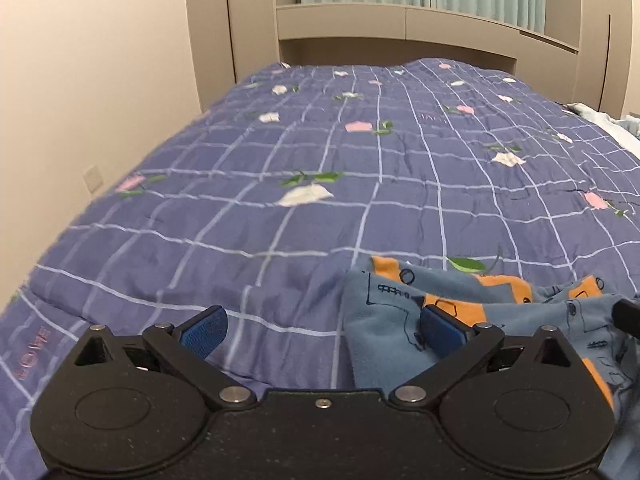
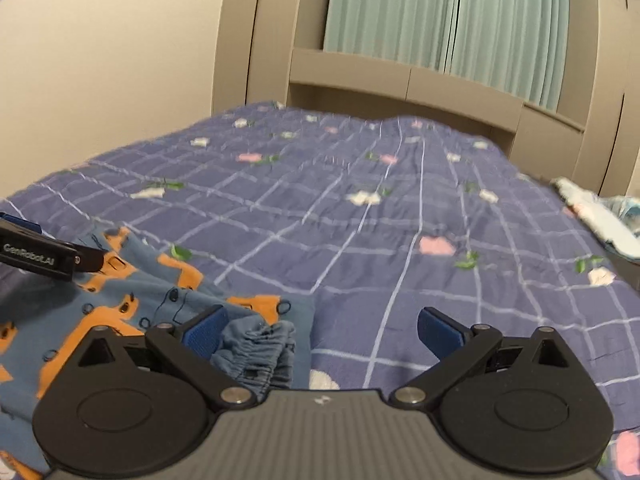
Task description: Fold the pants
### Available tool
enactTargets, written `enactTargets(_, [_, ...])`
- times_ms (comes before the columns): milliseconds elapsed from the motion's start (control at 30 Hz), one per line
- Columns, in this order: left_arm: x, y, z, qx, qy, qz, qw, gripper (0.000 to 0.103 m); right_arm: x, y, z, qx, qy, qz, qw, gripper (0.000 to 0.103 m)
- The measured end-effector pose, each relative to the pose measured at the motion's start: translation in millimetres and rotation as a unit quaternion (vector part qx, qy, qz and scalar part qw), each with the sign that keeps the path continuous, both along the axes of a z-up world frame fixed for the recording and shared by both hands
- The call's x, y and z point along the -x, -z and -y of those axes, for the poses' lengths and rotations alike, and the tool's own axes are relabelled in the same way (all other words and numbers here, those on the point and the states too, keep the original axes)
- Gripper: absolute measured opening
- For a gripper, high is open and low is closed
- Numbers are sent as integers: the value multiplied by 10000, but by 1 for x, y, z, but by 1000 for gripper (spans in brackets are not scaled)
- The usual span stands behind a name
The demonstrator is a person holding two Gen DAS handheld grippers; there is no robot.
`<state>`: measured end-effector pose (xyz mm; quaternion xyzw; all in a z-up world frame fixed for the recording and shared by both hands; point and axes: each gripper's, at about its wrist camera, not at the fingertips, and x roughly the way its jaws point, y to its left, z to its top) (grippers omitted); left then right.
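Observation:
Small blue pants with an orange car print (image 1: 472, 320) lie bunched on a purple checked quilt (image 1: 320, 160) at the near edge of the bed. My left gripper (image 1: 324, 330) is open; its right pad (image 1: 440, 330) is at the pants' left edge, its left pad over bare quilt. In the right wrist view the pants (image 2: 132, 296) lie lower left, with the gathered waistband (image 2: 260, 352) just inside my open right gripper (image 2: 320, 330), next to its left pad (image 2: 204, 332). The left gripper's body (image 2: 40, 258) shows at the left edge.
The quilt (image 2: 400, 240) covers the whole bed up to a beige headboard unit (image 1: 400, 28) with green curtains behind. A wall runs along the left side. A pale blue-white bundle of cloth (image 2: 600, 216) lies at the bed's right edge.

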<state>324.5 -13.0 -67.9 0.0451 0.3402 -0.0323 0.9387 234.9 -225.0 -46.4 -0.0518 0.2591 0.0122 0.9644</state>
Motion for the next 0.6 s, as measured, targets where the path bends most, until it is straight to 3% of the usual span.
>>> enactTargets(133, [21, -12, 0, 59, 6, 13, 10000, 102, 21, -10, -2, -162, -130, 70, 9998, 103])
enactTargets(233, [43, -12, 3, 105, 102, -41, 9999, 102, 30, -6, -5, -207, -135, -179, 9995, 103])
enactTargets(333, [61, -4, 10, -78, 246, -216, 9994, 102, 39, 2, -4, -297, 37, -614, 9977, 103])
enactTargets(433, [81, 6, 14, -217, 311, -377, 9986, 102, 53, 4, 3, -562, 191, -752, 9954, 103])
enactTargets(600, [108, 8, 5, 17, 120, -440, 9990, 102, 74, 1, 6, -647, 283, -723, 9949, 103])
